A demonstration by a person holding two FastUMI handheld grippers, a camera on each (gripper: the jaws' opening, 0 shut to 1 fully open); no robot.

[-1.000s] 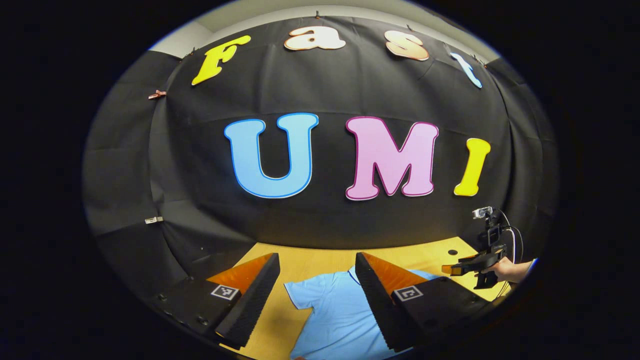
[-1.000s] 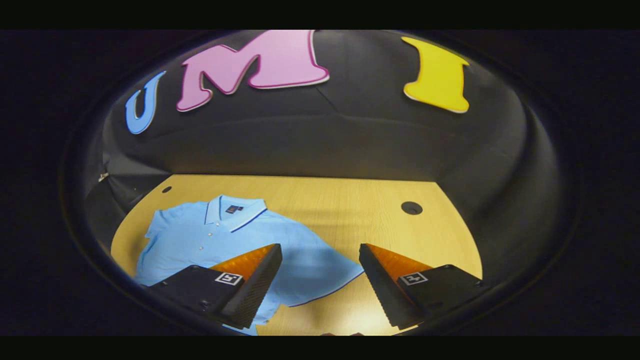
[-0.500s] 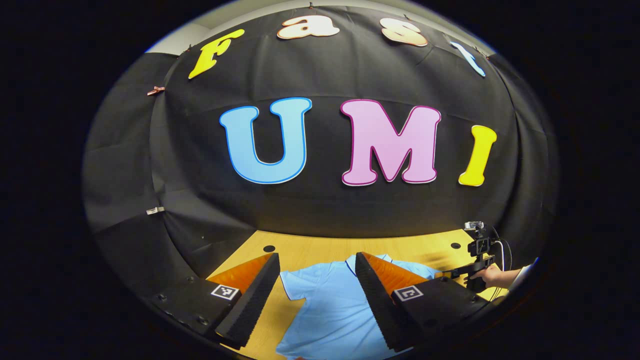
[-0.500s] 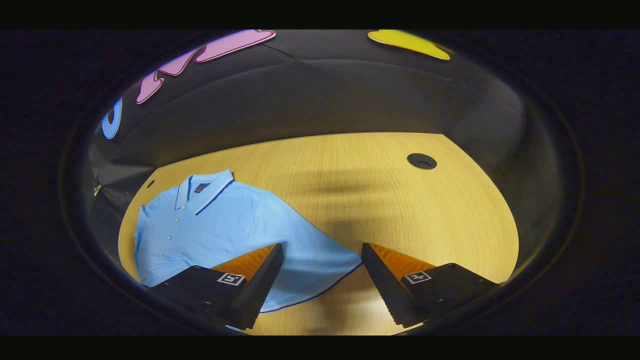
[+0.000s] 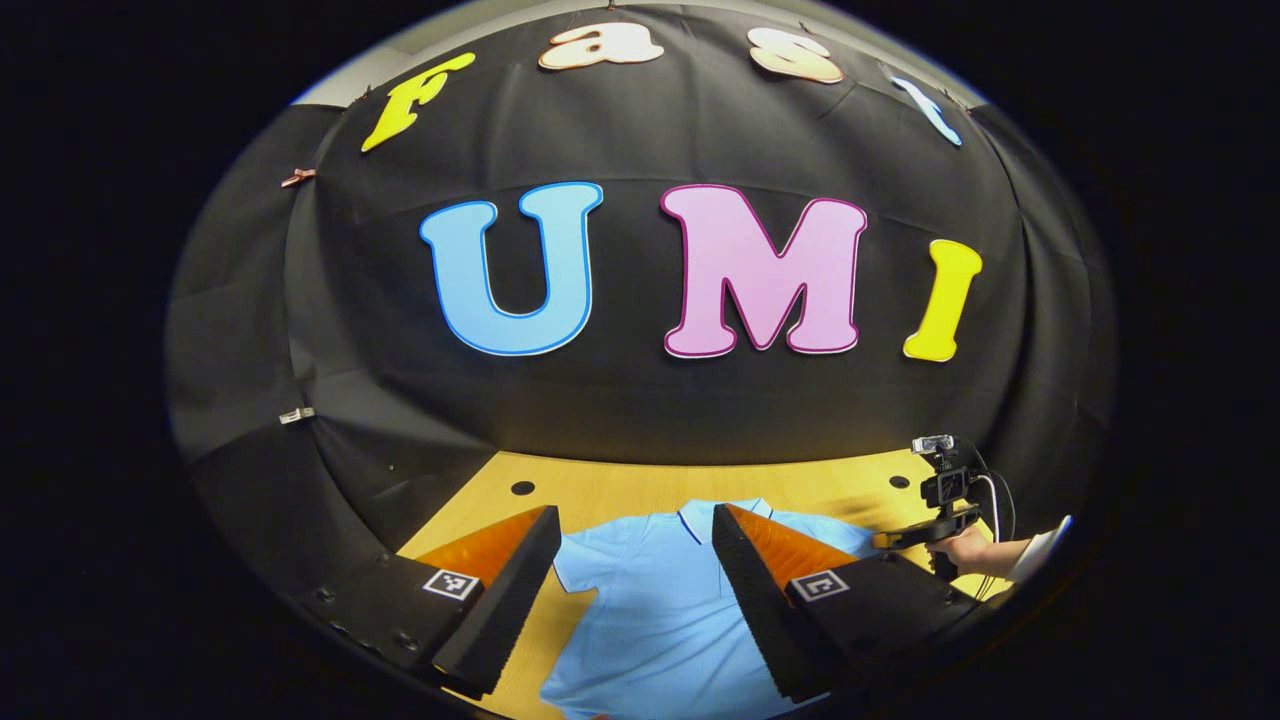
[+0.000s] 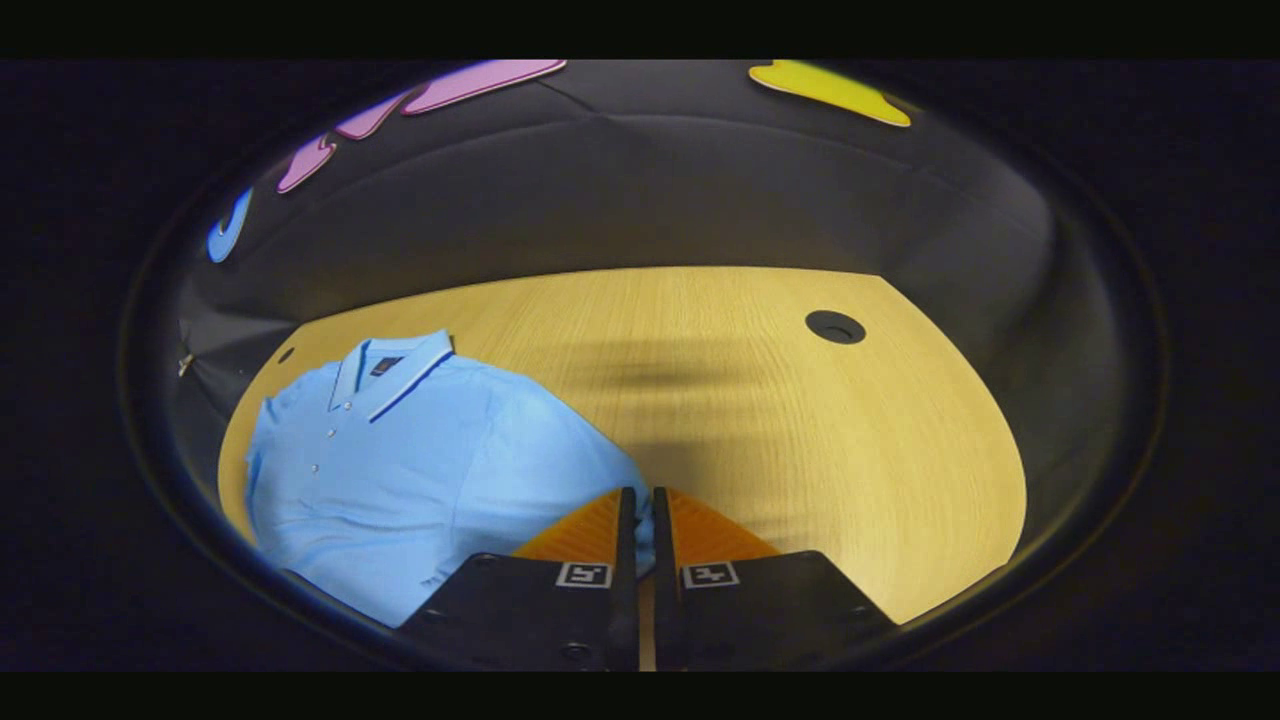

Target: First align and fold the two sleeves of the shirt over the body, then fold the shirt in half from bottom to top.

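Observation:
A light blue polo shirt (image 6: 400, 460) lies face up on the wooden table (image 6: 800, 430), collar toward the booth wall. My right gripper (image 6: 640, 494) is low over the table and shut on the edge of the shirt's near sleeve, with blue cloth showing between the closed fingers. In the left gripper view the shirt (image 5: 650, 610) lies below my left gripper (image 5: 634, 516), which hangs open above it, one finger (image 5: 500, 600) over the sleeve side, the other finger (image 5: 770, 600) over the body. The right gripper (image 5: 925, 535) also shows far right, held by a hand (image 5: 975, 550).
The table has a round cable hole (image 6: 835, 326) at the back right and a smaller hole (image 6: 286, 354) behind the shirt's collar. The black cloth wall rises just behind the table's far edge. Bare wood spreads to the right of the shirt.
My right gripper dropped toward the table and closed its fingers on the sleeve edge. The left gripper tilted down a little and stayed open.

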